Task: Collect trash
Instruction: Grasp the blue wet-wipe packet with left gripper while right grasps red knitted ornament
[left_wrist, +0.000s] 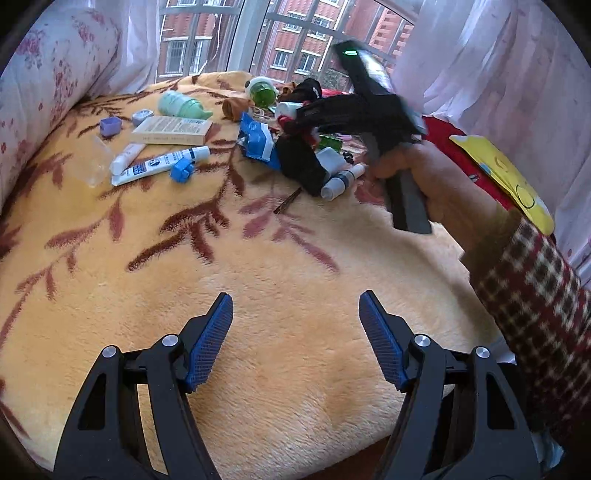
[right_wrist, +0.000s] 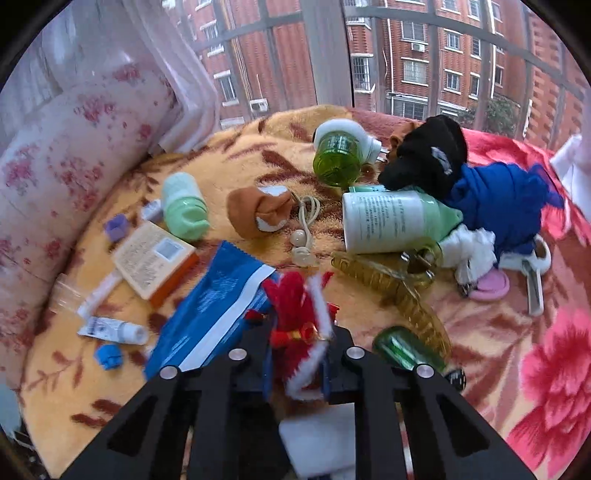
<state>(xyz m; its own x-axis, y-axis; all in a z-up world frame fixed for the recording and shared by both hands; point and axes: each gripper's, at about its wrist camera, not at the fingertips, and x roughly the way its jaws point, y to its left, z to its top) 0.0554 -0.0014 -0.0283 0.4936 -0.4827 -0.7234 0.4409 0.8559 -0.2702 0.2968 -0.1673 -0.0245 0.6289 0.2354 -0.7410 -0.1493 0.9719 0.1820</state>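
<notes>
My right gripper (right_wrist: 295, 363) is shut on a red and white fuzzy ornament (right_wrist: 301, 317) and holds it above the blanket, over a blue foil wrapper (right_wrist: 210, 314). In the left wrist view the right gripper (left_wrist: 295, 118) hangs over the pile with the red ornament (left_wrist: 286, 122) at its tips. My left gripper (left_wrist: 295, 325) is open and empty, low over bare yellow blanket (left_wrist: 258, 266), well short of the pile. The blue wrapper (left_wrist: 258, 142) lies at the pile's left side.
Scattered on the blanket: tubes (left_wrist: 159, 166), a tan box (left_wrist: 171, 130), mint bottles (right_wrist: 184, 208) (right_wrist: 391, 221), a green jar (right_wrist: 338, 157), an amber hair claw (right_wrist: 399, 288), a blue cloth (right_wrist: 498, 199), a black cloth (right_wrist: 424, 155). A floral bolster (left_wrist: 48, 88) lines the left; window behind.
</notes>
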